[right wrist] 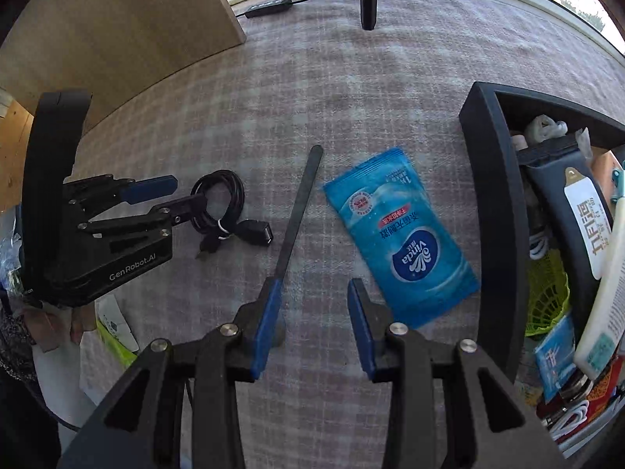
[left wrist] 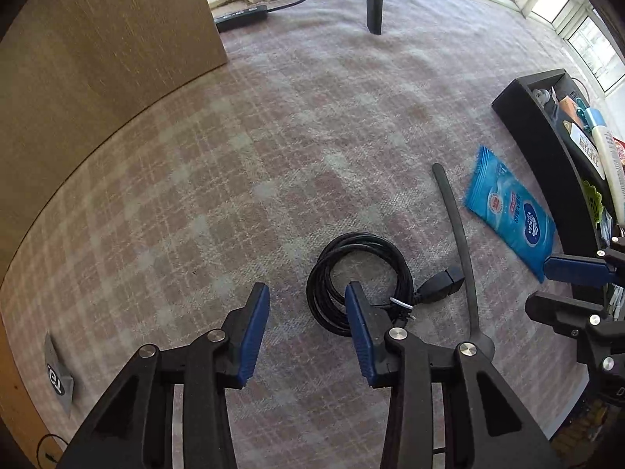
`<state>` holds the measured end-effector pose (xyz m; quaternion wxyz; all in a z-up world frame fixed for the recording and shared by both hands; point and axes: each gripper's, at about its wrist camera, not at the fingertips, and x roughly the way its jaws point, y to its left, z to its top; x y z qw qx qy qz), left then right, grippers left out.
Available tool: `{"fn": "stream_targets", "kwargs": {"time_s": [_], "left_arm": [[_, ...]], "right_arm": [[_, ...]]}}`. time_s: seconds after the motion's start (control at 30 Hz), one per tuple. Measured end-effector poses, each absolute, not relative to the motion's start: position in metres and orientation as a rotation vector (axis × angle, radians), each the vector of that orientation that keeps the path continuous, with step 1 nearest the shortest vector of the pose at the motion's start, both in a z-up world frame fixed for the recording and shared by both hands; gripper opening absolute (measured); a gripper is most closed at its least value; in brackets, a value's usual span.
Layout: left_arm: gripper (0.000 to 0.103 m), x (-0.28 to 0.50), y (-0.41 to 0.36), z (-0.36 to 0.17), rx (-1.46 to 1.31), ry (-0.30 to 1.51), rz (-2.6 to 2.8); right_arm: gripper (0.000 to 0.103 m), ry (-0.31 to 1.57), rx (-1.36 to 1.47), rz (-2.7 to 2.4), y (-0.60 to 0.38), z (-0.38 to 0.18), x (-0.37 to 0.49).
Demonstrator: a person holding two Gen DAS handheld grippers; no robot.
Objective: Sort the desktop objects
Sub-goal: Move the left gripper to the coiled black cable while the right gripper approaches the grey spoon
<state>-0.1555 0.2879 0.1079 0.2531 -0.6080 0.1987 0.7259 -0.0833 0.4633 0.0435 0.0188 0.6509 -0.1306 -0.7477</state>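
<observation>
We are finding the coiled black USB cable (left wrist: 359, 285) lying loose on the plaid-covered bench (left wrist: 273, 136). Left hand-held gripper (left wrist: 308, 330) is hanging over it, jaws half apart and gripping nothing, one blue pad over the coil's near side. Right hand-held gripper (right wrist: 312, 324) is standing half open too, empty, its left pad over the handle end of a black nail file (right wrist: 299, 199), just beside a blue wipes packet (right wrist: 398, 230). The black organiser tray (right wrist: 496, 203) is sitting at the right, already crowded.

Risk, as we are judging it: a pinch on one strand could uncoil the cable and drag its plug; the thin file may slip flat between pads.

Legible: "Vinda" on the packet, "GenRobot.AI" on the left gripper body.
</observation>
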Motion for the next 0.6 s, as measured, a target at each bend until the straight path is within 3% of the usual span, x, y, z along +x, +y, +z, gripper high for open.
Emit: {"fn": "stream_targets", "kwargs": {"time_s": [0.23, 0.5, 0.6], "left_arm": [[0.037, -0.151, 0.296, 0.103, -1.637, 0.549, 1.942], [0.037, -0.147, 0.3, 0.1, -1.601, 0.586, 1.948], [0.035, -0.143, 0.314, 0.1, -1.561, 0.635, 1.936]], "right_arm": [[0.035, -0.456, 2.064, -2.282, 0.447, 0.022, -0.084], [0.034, -0.352, 2.08, -2.309, 0.431, 0.017, -0.084], [0.019, -0.251, 2.094, -2.322, 0.43, 0.018, -0.081]]}}
